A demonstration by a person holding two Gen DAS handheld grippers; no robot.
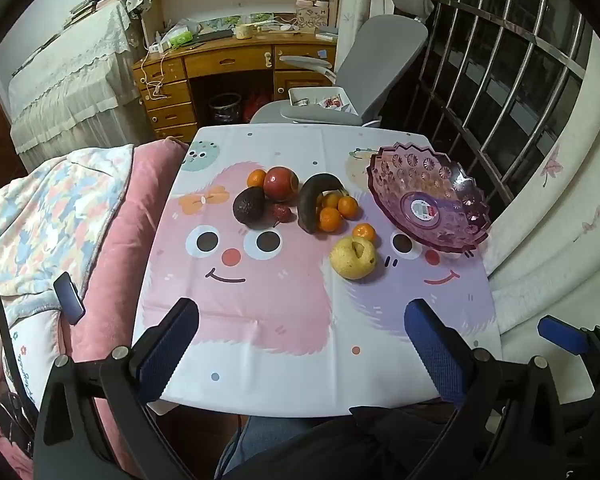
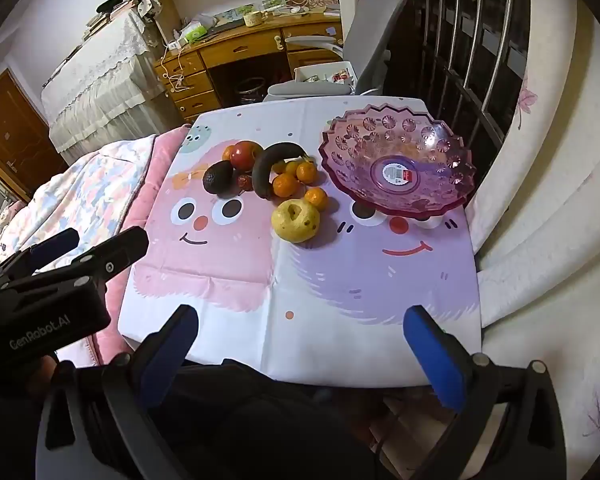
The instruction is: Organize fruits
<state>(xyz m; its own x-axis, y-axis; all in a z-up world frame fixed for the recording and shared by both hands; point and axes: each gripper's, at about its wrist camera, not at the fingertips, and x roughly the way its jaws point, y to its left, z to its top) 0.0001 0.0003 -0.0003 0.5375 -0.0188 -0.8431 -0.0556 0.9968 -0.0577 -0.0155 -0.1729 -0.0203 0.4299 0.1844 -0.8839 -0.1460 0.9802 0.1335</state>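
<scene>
A pink-purple glass fruit bowl (image 1: 428, 196) (image 2: 398, 160) stands empty at the table's far right. Left of it lie a yellow pear (image 1: 353, 258) (image 2: 295, 221), several small oranges (image 1: 332, 212) (image 2: 296, 178), a dark overripe banana (image 1: 314, 200) (image 2: 270, 166), a red apple (image 1: 281, 184) (image 2: 245, 155), a dark avocado (image 1: 249, 207) (image 2: 217, 177) and a small red fruit (image 1: 281, 213). My left gripper (image 1: 302, 314) is open and empty over the table's near edge. My right gripper (image 2: 300, 322) is open and empty, also at the near edge.
The table has a cartoon-face cloth (image 1: 260, 300) (image 2: 340, 280). A pink quilted bed (image 1: 80, 220) borders it on the left, a white cushioned wall (image 2: 540, 220) on the right. A grey office chair (image 1: 360, 72) and wooden desk (image 1: 228, 60) stand behind. The left gripper's body (image 2: 40, 292) shows in the right wrist view.
</scene>
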